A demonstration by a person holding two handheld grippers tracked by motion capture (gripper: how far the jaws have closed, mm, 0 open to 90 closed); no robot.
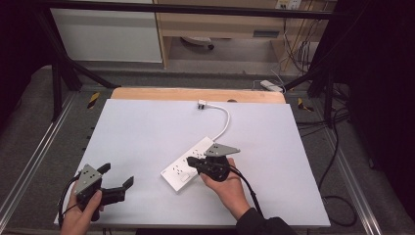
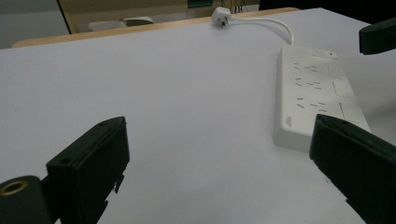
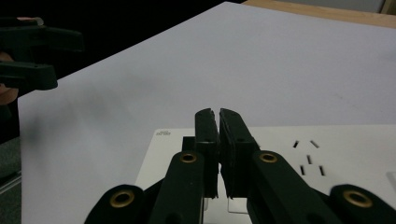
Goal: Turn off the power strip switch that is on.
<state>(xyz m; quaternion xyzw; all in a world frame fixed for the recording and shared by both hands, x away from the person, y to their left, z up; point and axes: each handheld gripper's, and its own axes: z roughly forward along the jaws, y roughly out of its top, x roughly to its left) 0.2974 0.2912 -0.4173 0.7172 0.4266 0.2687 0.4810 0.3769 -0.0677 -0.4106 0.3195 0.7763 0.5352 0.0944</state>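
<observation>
One white power strip [image 1: 188,164] on the white table [image 1: 147,132]; right gripper [image 1: 195,162] clenched empty above it, left gripper [image 1: 117,176] released wide nearby.

A white power strip [image 1: 188,165] was seen lying at an angle on the table [image 1: 147,132], which was covered by a white sheet. A white cable [image 1: 224,122] was led from the far end of the strip in a curve to a white plug [image 1: 201,104] near the far edge of the table, where a band of bare wood [image 1: 195,94] was left uncovered. Beyond the table, a wooden cabinet [image 1: 220,24] and loose cables on the floor [image 1: 293,49] could be seen.
</observation>
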